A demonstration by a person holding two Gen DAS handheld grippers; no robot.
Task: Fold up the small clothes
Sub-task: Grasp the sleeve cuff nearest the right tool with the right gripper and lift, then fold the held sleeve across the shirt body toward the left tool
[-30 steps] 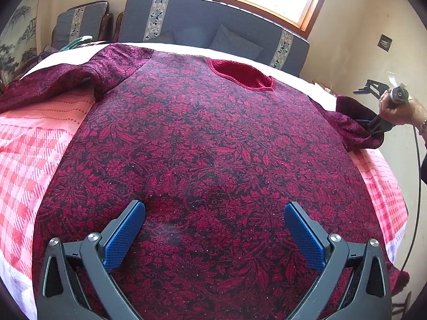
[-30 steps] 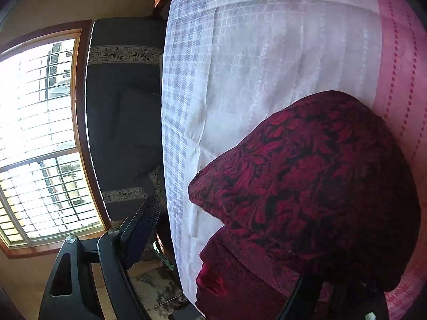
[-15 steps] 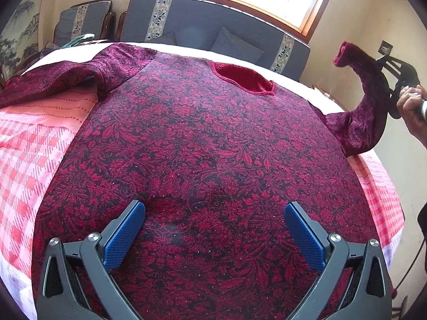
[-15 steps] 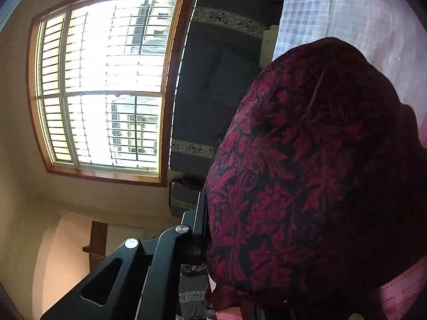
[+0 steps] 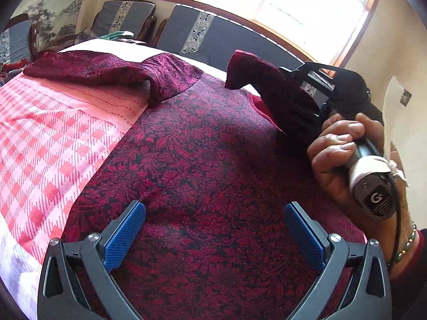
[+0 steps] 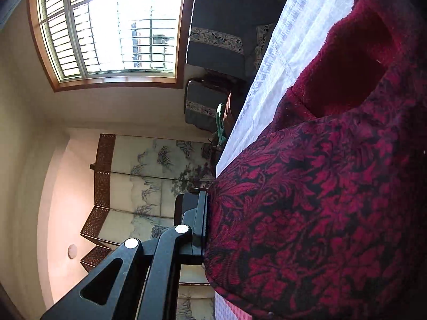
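Over the middle of the sweater [image 5: 213, 160] we see the right hand [image 5: 344, 157] wrapped round the handle of the right gripper [image 5: 296, 101], which points across the garment toward its far side, rolled onto its side so that the window [image 6: 106, 26] stands sideways in its own view. Its jaws are clenched on the right sleeve [image 5: 256, 74], whose cuff sticks up beyond the fingers and hangs clear of the cloth below. Near us, the left gripper [image 5: 213, 234] hovers low over the hem end of the sweater, tilted downward, its blue pads [image 5: 124, 236] spread wide with nothing between them. We find the sweater lying flat, front down, on a pink checked sheet [image 5: 53, 146] that covers the bed; its left sleeve [image 5: 106, 66] lies stretched out along the far left. Bare sheet lies open to the left of the sweater, and a dark sofa [image 5: 213, 40] stands just past the far edge of the bed.
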